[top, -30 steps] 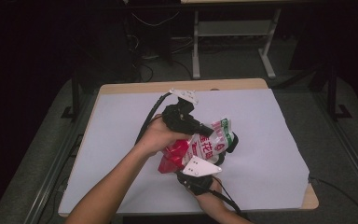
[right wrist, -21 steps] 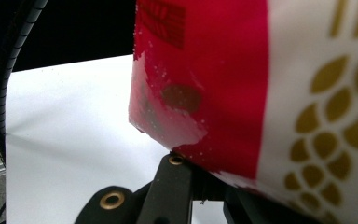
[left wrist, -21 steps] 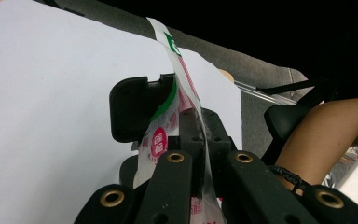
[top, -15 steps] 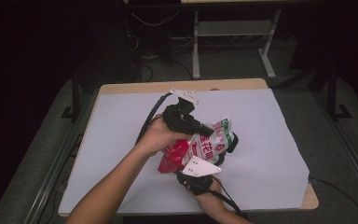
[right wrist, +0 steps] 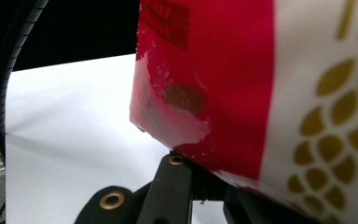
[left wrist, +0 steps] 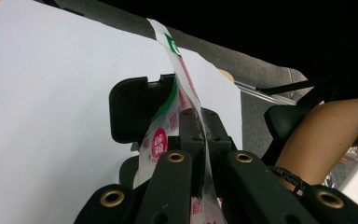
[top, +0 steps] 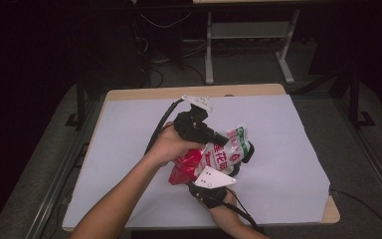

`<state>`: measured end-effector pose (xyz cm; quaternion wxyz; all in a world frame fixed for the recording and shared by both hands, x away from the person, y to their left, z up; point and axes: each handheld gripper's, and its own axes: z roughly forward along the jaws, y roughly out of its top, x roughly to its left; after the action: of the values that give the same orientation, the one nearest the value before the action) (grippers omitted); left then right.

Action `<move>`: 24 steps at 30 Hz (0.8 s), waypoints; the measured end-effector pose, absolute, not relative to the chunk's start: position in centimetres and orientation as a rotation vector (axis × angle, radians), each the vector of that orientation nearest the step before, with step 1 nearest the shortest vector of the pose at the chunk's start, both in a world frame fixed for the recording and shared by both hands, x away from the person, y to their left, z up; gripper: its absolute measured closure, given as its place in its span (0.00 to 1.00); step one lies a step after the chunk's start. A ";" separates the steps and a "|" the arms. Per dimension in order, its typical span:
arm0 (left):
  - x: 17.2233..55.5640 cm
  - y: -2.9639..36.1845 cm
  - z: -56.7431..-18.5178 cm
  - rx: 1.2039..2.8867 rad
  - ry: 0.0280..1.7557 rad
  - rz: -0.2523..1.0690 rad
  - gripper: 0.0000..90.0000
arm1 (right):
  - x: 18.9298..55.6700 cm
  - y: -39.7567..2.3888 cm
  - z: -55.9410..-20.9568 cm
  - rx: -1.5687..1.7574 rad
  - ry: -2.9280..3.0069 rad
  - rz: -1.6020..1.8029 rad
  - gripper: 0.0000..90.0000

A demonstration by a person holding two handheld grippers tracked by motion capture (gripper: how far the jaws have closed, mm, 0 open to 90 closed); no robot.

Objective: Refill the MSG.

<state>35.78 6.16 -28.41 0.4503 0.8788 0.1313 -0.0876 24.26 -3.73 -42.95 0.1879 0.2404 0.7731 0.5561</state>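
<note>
A: Right, nearest first: right gripper (top: 218, 175) clamping shut on the red lower part of the snack bag (top: 214, 157).

B: Further out, left gripper (top: 222, 140) pinching shut on the bag's top edge, holding it above the white table cover (top: 288, 149).

A: Looking gripped but unopened; tearing probably remaining.

The bag (top: 214, 157) has red Chinese signs on its white part. In the high view one of them looks like 花, the sign for flower, but the others are too small to read. In the left gripper view the bag (left wrist: 161, 140) shows a red round spot with white Chinese signs in it, too bent to read. In the right gripper view the bag (right wrist: 270, 79) shows gold grain shapes and a dark red box with tiny blurred print.
</note>
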 end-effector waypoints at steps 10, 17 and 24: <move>35.8 6.1 -28.4 2.175 0.323 -0.218 1.00 | 24.3 -3.7 -43.0 0.678 2.177 1.565 1.00; 35.8 6.0 -28.4 2.176 0.317 -0.216 1.00 | 24.3 -3.7 -43.0 0.676 2.175 1.567 1.00; 35.8 6.0 -28.4 2.175 0.318 -0.218 1.00 | 24.3 -3.7 -42.9 0.676 2.176 1.567 1.00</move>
<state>35.83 6.01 -28.43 0.4494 0.8796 0.1287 -0.0883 24.30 -3.74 -42.94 0.1869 0.2402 0.7729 0.5568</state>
